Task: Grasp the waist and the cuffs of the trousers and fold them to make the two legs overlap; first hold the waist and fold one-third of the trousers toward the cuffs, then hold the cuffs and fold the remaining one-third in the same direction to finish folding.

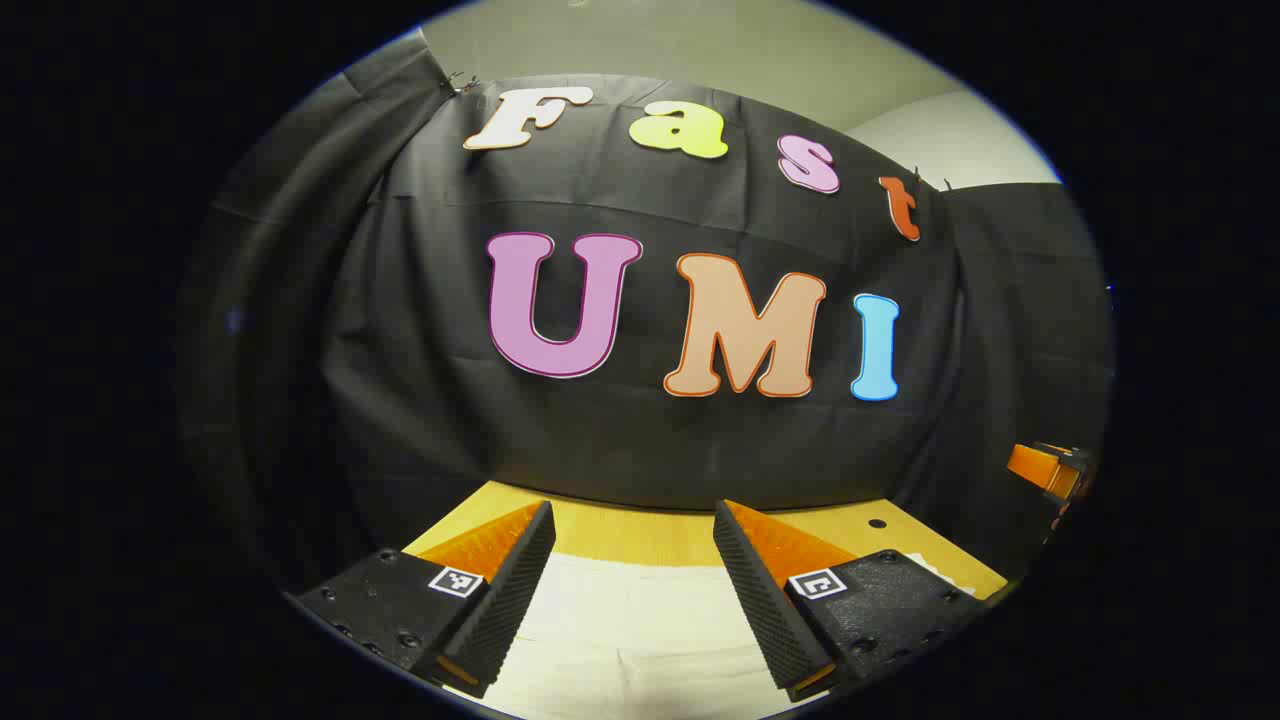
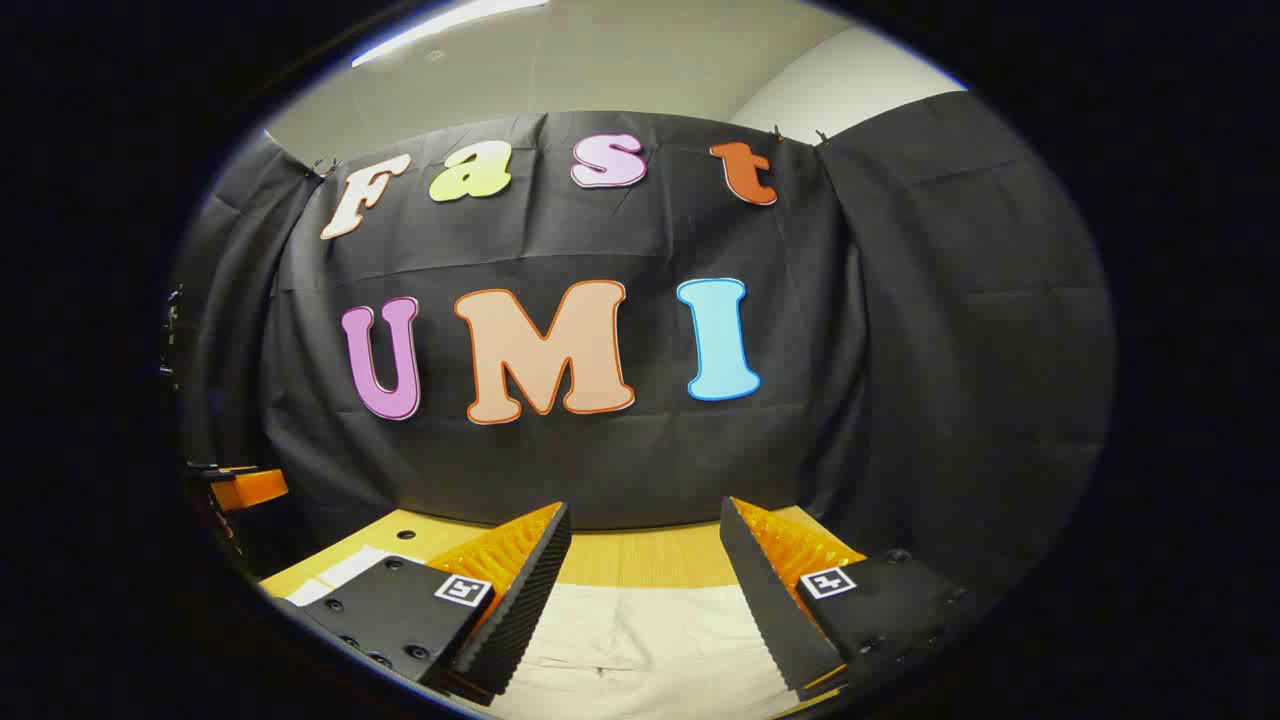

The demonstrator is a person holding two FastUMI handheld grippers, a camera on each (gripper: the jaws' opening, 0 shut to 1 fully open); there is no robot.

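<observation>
Both jaws stand wide apart, holding nothing. Between the left gripper (image 1: pixel 633 545) fingers lie the pale trousers (image 1: pixel 630 630), spread flat on the wooden table (image 1: pixel 640 530). The right gripper (image 2: pixel 645 545) hangs over the same trousers (image 2: pixel 640 640), cloth showing between its fingers, the table (image 2: pixel 640 560) beyond. Behind stands the black cloth wall (image 1: pixel 640 440). At the left gripper view's right edge, part of the other gripper shows.

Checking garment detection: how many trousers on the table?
1. Pale trousers lie flat on the wooden table, under the open left gripper; in the right gripper view, under the open right gripper. Most of the garment is out of frame.
</observation>
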